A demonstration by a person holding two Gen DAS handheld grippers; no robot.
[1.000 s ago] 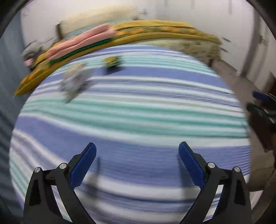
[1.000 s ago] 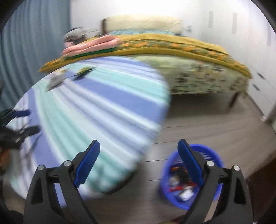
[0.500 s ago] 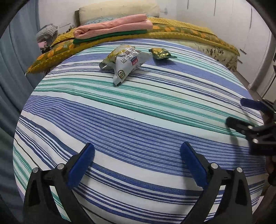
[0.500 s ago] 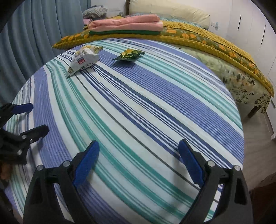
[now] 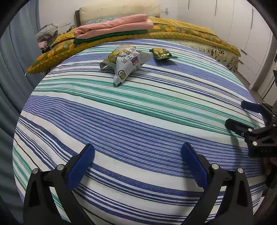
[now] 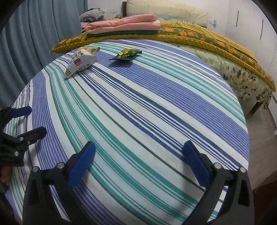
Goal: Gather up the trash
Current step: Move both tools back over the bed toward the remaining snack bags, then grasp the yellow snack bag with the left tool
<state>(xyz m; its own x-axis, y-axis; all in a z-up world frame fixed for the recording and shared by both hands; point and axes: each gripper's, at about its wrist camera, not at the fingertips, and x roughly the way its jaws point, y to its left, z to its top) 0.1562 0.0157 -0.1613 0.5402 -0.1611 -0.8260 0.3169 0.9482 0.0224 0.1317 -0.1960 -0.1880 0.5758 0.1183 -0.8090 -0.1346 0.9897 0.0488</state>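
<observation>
Two pieces of trash lie on the far part of the striped bed cover (image 5: 138, 124) (image 6: 138, 112). One is a crumpled white and yellow snack bag (image 5: 126, 62) (image 6: 80, 61). Beside it rests a small green and yellow wrapper (image 5: 161, 54) (image 6: 127, 54). My left gripper (image 5: 137, 161) (image 6: 28, 121) hovers over the near part of the cover, open, nothing between its blue pads. To its right my right gripper (image 6: 139, 160) (image 5: 241, 113) is also empty, its jaws opening to their widest. Both grippers are well short of the trash.
Folded pink and green cloth (image 5: 112, 27) lies on a yellow quilt (image 5: 181, 32) behind the trash, before a cream headboard (image 5: 119, 8). Blue curtains (image 6: 34, 34) hang at the left. White wardrobe doors (image 5: 242, 34) and bare floor (image 6: 258, 129) are to the right of the bed.
A second ago the right wrist view showed floor and a blue basket of trash; both views have swung onto the bed and steadied. The right jaws have widened slightly.
</observation>
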